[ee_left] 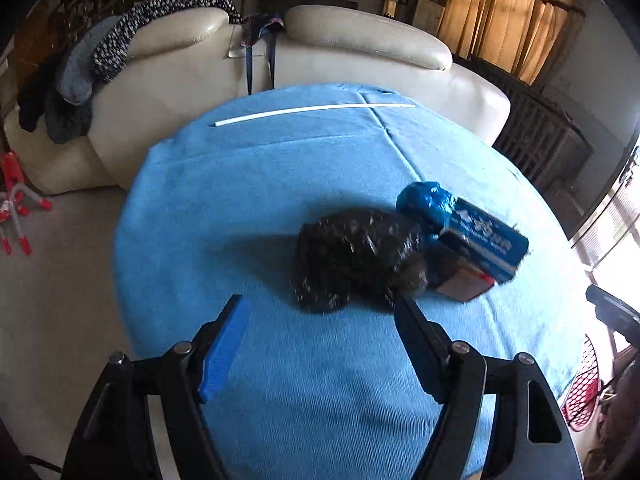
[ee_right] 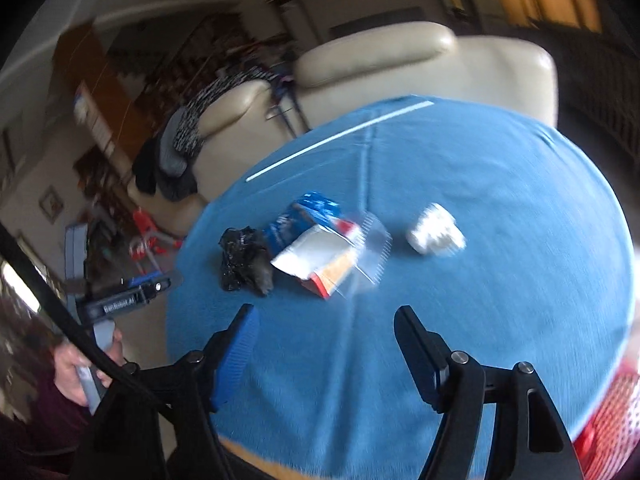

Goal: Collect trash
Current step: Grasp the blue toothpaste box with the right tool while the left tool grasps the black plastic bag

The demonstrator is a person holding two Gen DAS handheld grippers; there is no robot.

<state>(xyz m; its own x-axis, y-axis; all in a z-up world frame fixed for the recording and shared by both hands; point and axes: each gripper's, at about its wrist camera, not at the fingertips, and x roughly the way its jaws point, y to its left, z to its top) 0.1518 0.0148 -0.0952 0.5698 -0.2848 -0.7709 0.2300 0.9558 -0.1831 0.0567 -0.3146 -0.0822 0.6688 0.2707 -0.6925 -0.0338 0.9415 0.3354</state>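
Currently both claws hang released, empty: left claw, right claw, over the blue-covered bench. Just ahead, crumpled black plastic bag touches a blue carton and blue wrapper. White paper wad lies apart, right. White stick at far edge; cream sofa behind.
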